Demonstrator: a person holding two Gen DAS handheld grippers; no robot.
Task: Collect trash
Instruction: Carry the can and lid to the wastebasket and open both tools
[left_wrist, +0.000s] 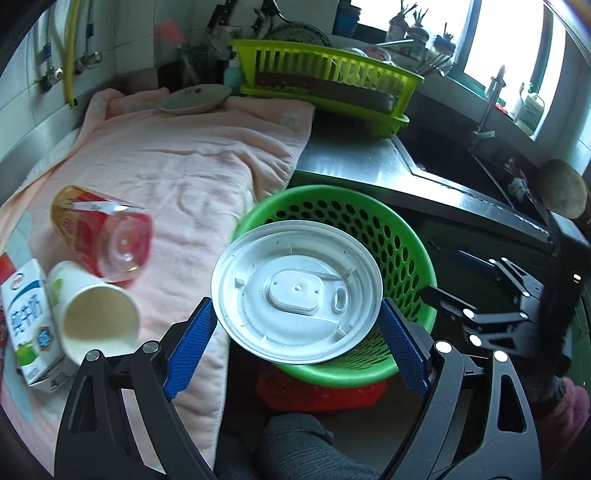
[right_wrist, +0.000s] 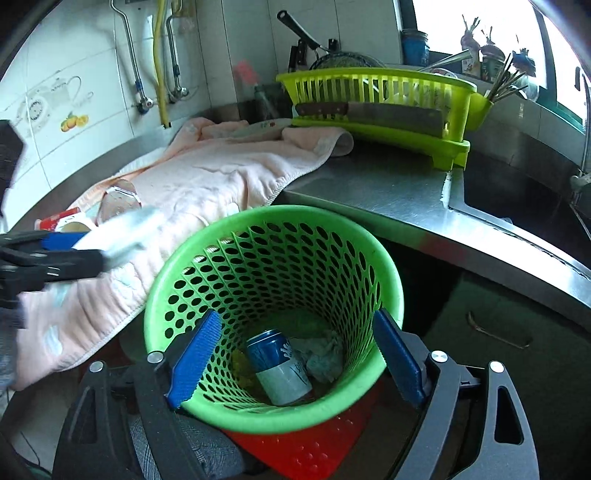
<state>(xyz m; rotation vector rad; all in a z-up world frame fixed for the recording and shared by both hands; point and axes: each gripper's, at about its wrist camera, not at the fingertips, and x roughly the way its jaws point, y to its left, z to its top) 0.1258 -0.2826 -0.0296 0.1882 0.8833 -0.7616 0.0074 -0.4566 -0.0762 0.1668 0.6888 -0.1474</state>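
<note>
The left claw (left_wrist: 297, 334) pinches a round white plastic lid (left_wrist: 295, 291) by its two opposite edges, the blue pads pressed on its rim. The lid is in the air just above the near rim of the green perforated trash basket (left_wrist: 402, 254), so the step in hand looks like the delivery of this piece of trash to the basket. I judge that the next move needs the lid to come a little more over the mouth of the basket, and then the left claw must spread so that the lid falls inside.

The right claw (right_wrist: 297, 354) is spread wide and holds nothing; it hangs over the same basket (right_wrist: 258, 236), and between its pads one sees only the basket's inside. There lie one blue and white drink can (right_wrist: 279, 367), one crumpled paper tissue (right_wrist: 325, 354) and something yellow that I cannot identify.

On the table a pink towel (left_wrist: 177, 166) is laid, and three pieces of trash wait on it: one red and gold plastic cup (left_wrist: 99, 232) on its side, one white paper cup (left_wrist: 96, 314) on its side, and one small milk carton (left_wrist: 27, 325). They are near together at the left of the towel, well apart from the basket. One small plate (left_wrist: 195, 98) rests at the far edge of the towel, beside one yellow-green dish rack (left_wrist: 328, 79).
</note>
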